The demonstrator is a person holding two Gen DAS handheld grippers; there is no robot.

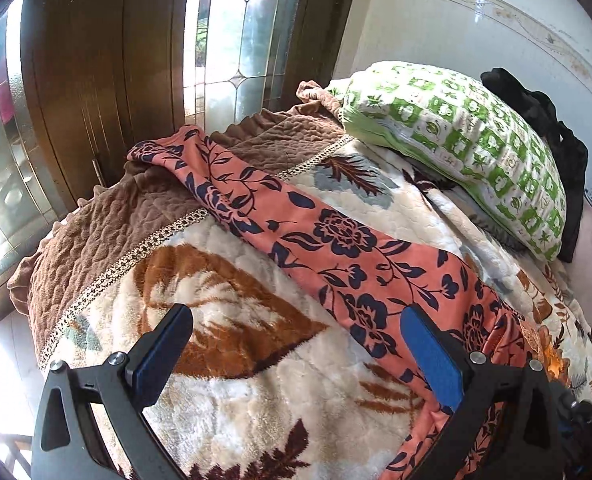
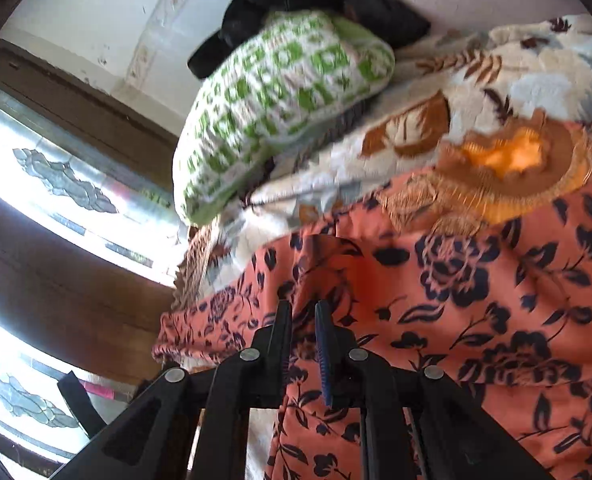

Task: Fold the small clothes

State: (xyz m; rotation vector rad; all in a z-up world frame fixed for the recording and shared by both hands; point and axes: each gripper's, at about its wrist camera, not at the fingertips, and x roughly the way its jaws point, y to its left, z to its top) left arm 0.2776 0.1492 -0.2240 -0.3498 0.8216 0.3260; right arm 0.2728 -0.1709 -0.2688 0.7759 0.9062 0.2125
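A salmon-orange garment (image 1: 335, 240) with dark navy flowers lies stretched diagonally across the plush bed blanket (image 1: 256, 392). My left gripper (image 1: 296, 316) hovers above its near end, open wide; the blue-padded right finger (image 1: 431, 356) is over the cloth and the left finger (image 1: 164, 356) over bare blanket, with nothing pinched. In the right wrist view the same garment (image 2: 475, 300) fills the lower right. My right gripper (image 2: 303, 312) is shut on a raised fold of it, with cloth running down the narrow gap between the fingers.
A green-and-white patterned pillow (image 1: 475, 140) (image 2: 280, 96) lies at the head of the bed with a black cloth (image 1: 535, 108) behind it against the wall. The blanket's brown quilted border (image 1: 96, 232) hangs over the far edge. A wooden door with leaded glass (image 1: 96, 60) stands beyond.
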